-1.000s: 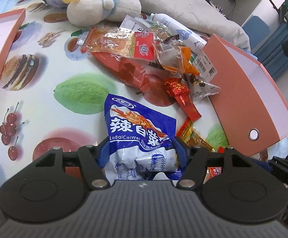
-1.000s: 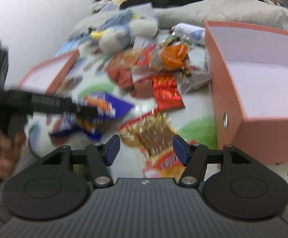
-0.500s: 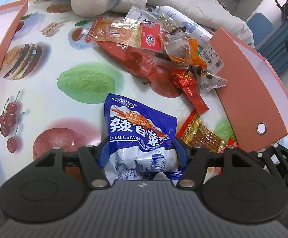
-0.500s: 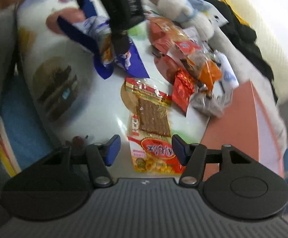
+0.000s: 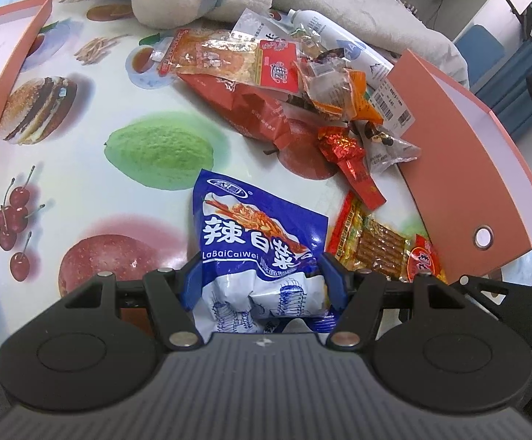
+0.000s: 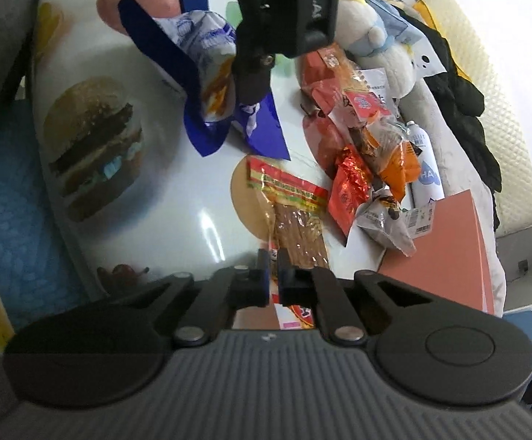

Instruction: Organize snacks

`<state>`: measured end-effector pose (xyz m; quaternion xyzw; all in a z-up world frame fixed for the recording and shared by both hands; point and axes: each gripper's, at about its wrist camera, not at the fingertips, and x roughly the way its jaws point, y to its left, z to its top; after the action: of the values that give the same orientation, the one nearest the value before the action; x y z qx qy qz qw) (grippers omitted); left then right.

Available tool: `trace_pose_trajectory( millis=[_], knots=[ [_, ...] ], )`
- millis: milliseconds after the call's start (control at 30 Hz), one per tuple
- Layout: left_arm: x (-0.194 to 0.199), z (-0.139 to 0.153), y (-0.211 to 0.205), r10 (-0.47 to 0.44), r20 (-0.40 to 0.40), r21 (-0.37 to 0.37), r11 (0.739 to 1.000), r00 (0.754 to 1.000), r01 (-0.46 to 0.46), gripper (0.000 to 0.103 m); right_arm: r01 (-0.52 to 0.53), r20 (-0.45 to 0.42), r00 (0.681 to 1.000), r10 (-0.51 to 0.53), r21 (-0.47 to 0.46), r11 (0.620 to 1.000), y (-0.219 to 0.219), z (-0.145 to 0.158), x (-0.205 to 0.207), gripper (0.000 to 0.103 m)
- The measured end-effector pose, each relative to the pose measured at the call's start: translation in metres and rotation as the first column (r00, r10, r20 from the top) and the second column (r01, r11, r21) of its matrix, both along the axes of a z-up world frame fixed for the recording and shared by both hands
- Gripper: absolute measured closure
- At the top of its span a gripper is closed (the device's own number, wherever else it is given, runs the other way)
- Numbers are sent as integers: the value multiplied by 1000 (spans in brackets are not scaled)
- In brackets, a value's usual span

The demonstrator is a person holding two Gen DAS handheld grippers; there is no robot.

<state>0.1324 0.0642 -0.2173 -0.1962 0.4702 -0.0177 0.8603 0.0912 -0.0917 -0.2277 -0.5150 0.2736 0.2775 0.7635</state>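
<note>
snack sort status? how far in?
Early. Done: nothing visible in the orange box. In hand: left gripper holds the blue bag; right gripper has just closed on the yellow-red stick pack. Left: the snack pile on the tablecloth.

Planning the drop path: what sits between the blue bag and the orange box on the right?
In the left wrist view, the stick-snack pack lies flat between the blue bag and the orange box; the right gripper pinches its near end.
</note>
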Motion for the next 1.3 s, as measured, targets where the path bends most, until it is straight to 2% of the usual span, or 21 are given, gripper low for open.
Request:
trace_pose_trajectory(
  millis=[100,200,267,333,467,567,667,833,1133,1300],
  knots=[
    [-2,7,2,14,19,-8,1000,1000,-13,34,51,37,998,-53,66,997,-4,13,3,100],
    [-3,17,5,33,44,-18,999,998,-32,34,163,-40,987,-158,212,964,-16,34,15,100],
    [-4,24,7,46,58,-25,999,997,-44,34,259,-140,964,-226,307,916,-27,45,29,100],
    [-4,31,7,52,75,-32,998,996,-50,34,358,-246,928,-279,391,848,-41,54,43,100],
    [-1,45,3,40,101,-19,999,994,-39,34,495,-406,858,-314,494,714,-62,67,58,100],
    [1,53,-2,32,113,-13,999,993,-31,34,548,-470,824,-315,525,651,-71,74,66,100],
    [2,60,-5,28,120,-11,1000,992,-27,34,577,-506,805,-310,546,608,-78,82,72,100],
    [6,76,-13,19,140,-17,1000,990,-17,34,604,-545,786,-292,576,551,-85,98,81,100],
    [23,106,-25,-11,178,-6,1000,984,12,34,614,-558,782,-276,615,494,-94,124,97,100],
    [37,131,-35,-46,214,11,999,976,45,34,605,-545,792,-273,647,463,-102,148,106,100]
  ],
)
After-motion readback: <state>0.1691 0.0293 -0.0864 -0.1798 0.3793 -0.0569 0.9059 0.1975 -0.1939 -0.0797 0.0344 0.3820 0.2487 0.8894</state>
